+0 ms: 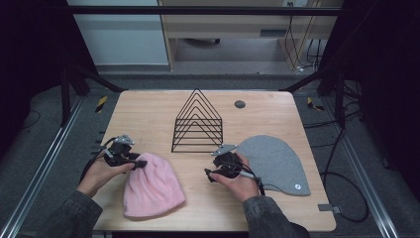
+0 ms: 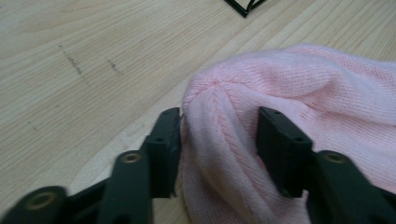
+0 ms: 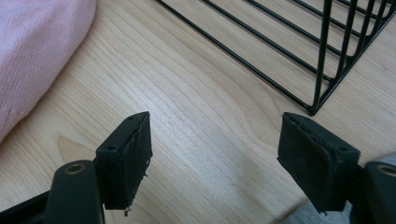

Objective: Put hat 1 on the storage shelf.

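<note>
- Right, the left gripper (image 1: 140, 163) sits at the crown end of the pink knit hat (image 1: 151, 186), its jaws on either side of a bunched fold of the knit; the left gripper view shows that fold (image 2: 219, 135) pinched up between them.
- Pink hat lies flat on the wooden table (image 1: 148, 114), front left, brim end nearest the person.
- Right gripper (image 1: 210, 174) hovers low over bare wood, jaws spread wide, nothing between them (wood grain fills the gap).
- Grey hat (image 1: 277, 163) lies flat just beside the right hand (image 1: 240, 178), on its outer side.
- Black wire rack (image 1: 198, 121), triangular, stands mid-table beyond both grippers, touching neither hat.
</note>
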{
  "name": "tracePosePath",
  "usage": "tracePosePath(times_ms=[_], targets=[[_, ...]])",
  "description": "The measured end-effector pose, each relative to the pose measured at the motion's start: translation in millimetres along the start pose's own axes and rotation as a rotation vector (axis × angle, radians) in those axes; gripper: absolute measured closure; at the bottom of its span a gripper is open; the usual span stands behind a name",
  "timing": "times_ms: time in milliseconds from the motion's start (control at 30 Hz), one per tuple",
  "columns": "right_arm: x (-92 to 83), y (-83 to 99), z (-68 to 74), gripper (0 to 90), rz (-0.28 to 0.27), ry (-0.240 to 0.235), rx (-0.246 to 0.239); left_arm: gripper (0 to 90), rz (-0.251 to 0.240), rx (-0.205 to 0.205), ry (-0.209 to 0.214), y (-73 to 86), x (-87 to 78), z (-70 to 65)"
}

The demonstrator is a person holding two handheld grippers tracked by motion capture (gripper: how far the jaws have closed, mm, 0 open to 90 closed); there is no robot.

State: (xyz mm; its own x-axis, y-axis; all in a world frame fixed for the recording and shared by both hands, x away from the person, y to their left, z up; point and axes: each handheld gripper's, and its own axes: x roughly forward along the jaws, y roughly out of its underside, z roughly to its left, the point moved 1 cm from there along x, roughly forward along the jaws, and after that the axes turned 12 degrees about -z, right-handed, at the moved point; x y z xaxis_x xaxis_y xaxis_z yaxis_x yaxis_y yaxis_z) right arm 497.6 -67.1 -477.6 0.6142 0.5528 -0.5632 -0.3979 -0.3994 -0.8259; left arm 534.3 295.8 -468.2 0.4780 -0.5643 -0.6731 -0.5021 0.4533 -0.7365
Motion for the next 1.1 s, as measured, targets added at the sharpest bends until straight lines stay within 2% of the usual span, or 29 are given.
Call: tracePosePath(times_ms=[33, 133, 267, 567, 700, 767, 833, 867, 933, 967, 1033, 1100], targets=[[0.0, 0.0, 0.0, 26.2, 0.0, 0.0, 0.0, 56.6, 0.007, 0.007, 0.003, 0.2, 0.5, -0.4], [1.6, -0.9, 3.3, 26.1, -0.006, -0.008, -0.008, 74.8, -0.011, -0.014, 0.011, 1.2, 0.5, -1.0], [1.1, -1.9, 4.7, 26.2, -0.017, -0.013, -0.009, 79.4, -0.047, -0.003, 0.01, -0.9, -6.2, -6.4], [-0.1, -4.7, 9.2, 27.9, -0.046, -0.02, -0.017, 81.5, -0.154, 0.071, -0.008, -27.9, -44.3, -37.5], [-4.0, -10.2, 13.3, 32.4, -0.076, -0.043, -0.017, 81.9, -0.202, 0.12, -0.022, -46.5, -64.5, -53.5], [-7.2, -15.6, 17.2, 37.5, -0.1, -0.047, -0.017, 82.1, -0.222, 0.145, -0.029, -55.2, -72.8, -60.1], [-11.3, -26.8, 27.6, 41.9, -0.13, -0.053, -0.039, 82.2, -0.235, 0.167, -0.033, -63.0, -78.8, -64.9], [-11.3, -26.8, 27.6, 41.9, -0.13, -0.053, -0.039, 82.2, -0.24, 0.174, -0.038, -66.5, -81.5, -66.8], [-14.4, -39.2, 40.3, 44.0, -0.16, -0.082, -0.061, 82.4, -0.255, 0.187, -0.05, -74.1, -87.1, -69.0], [-14.8, -43.0, 45.2, 44.8, -0.167, -0.096, -0.067, 82.5, -0.275, 0.196, -0.062, -81.8, -93.0, -69.3], [-14.6, -46.4, 49.9, 45.2, -0.169, -0.109, -0.085, 82.4, -0.285, 0.2, -0.069, -85.4, -96.0, -68.8], [-12.1, -54.6, 60.9, 46.6, -0.171, -0.138, -0.109, 82.5, -0.299, 0.213, -0.088, -95.9, -104.7, -66.7]])
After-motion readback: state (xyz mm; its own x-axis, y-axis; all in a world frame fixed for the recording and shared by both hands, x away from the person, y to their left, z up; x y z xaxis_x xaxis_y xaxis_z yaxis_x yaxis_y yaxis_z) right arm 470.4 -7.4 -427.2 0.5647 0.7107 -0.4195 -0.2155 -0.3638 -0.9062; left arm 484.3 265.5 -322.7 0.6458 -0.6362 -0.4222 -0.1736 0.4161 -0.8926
